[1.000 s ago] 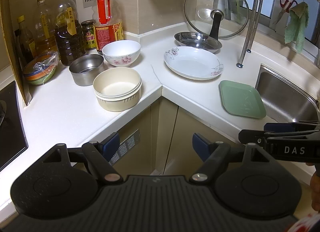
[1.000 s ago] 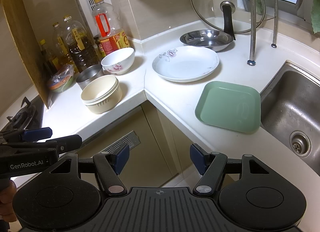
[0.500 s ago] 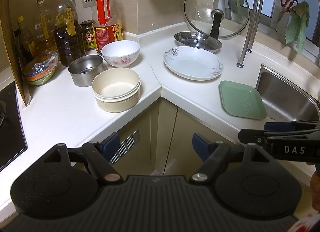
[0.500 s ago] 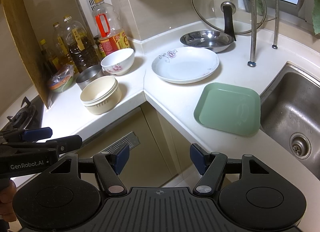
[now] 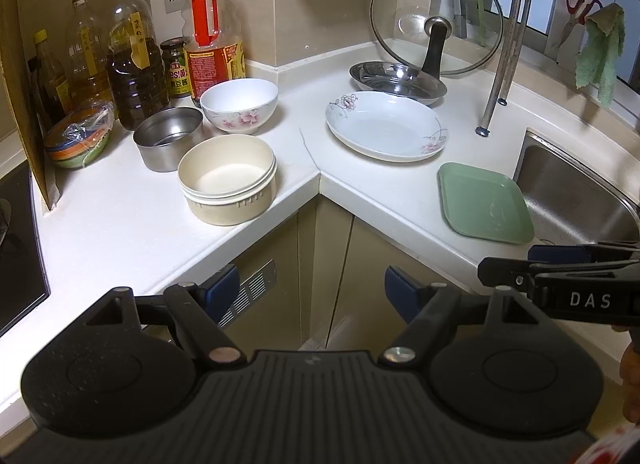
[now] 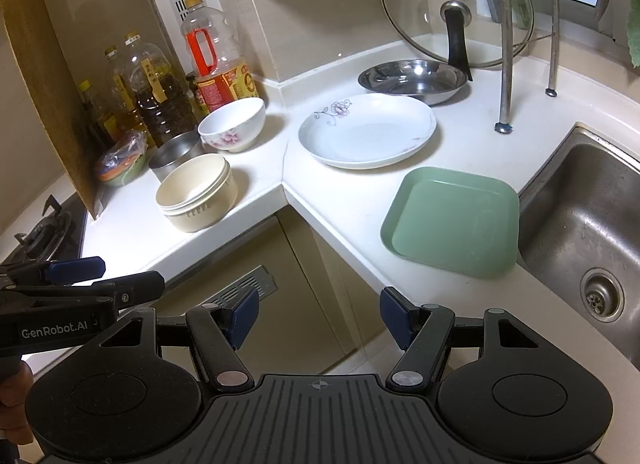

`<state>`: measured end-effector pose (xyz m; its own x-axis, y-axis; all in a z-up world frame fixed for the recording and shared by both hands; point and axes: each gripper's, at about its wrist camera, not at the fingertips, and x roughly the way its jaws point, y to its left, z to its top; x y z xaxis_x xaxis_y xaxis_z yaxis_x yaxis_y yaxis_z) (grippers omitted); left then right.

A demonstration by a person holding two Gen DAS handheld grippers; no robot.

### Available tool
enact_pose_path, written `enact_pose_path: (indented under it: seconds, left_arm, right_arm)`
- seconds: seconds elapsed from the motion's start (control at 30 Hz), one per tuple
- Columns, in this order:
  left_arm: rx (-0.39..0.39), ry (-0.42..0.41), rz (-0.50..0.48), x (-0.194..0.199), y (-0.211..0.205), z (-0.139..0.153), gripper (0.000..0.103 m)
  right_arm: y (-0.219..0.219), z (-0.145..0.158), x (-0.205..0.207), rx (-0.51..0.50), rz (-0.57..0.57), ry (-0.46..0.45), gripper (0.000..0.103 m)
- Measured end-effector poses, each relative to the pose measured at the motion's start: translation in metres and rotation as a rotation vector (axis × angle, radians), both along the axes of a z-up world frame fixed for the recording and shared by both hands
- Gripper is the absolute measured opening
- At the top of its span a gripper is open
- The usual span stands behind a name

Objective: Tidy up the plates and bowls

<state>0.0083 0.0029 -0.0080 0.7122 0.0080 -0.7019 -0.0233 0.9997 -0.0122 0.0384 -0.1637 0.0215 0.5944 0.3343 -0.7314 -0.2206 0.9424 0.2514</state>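
On the white corner counter stand a cream bowl [image 5: 227,183] [image 6: 195,193], a steel bowl [image 5: 168,138] [image 6: 176,154] and a white flowered bowl [image 5: 239,105] [image 6: 232,123] on the left. A white flowered plate [image 5: 386,125] [image 6: 367,129], a steel dish [image 5: 398,77] [image 6: 412,75] and a green square plate [image 5: 484,201] [image 6: 450,219] lie on the right. My left gripper [image 5: 310,292] is open and empty, held off the counter's front corner. My right gripper [image 6: 318,314] is open and empty, short of the green plate.
Oil bottles [image 5: 136,75] and a wrapped stack of coloured bowls [image 5: 76,139] line the back left. A glass lid [image 5: 436,19] leans on the wall. A sink [image 6: 588,223] lies right of the green plate. A stove [image 6: 44,229] is at far left. Rack legs [image 6: 505,63] stand on the counter.
Both grippers have drifted slightly forward towards the counter. Nothing on the counter has moved.
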Motion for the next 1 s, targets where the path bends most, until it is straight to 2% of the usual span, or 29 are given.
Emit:
enact_pose_path:
  seconds: [0.33,0.77,1.0]
  left_arm:
    - [0.004,0.008,0.018,0.005,-0.009,0.002,0.078]
    - [-0.015,0.027,0.028,0.020,-0.027,-0.004,0.078]
    - [0.007,0.011,0.047,0.034,-0.034,-0.005,0.078]
  right_arm:
    - [-0.008,-0.003,0.009,0.008,0.011,-0.002,0.067]
    - [-0.043,-0.008,0.020,0.034,0.021,0.004,0.067]
    - [-0.067,-0.010,0.021,0.026,-0.004,-0.018,0.067]
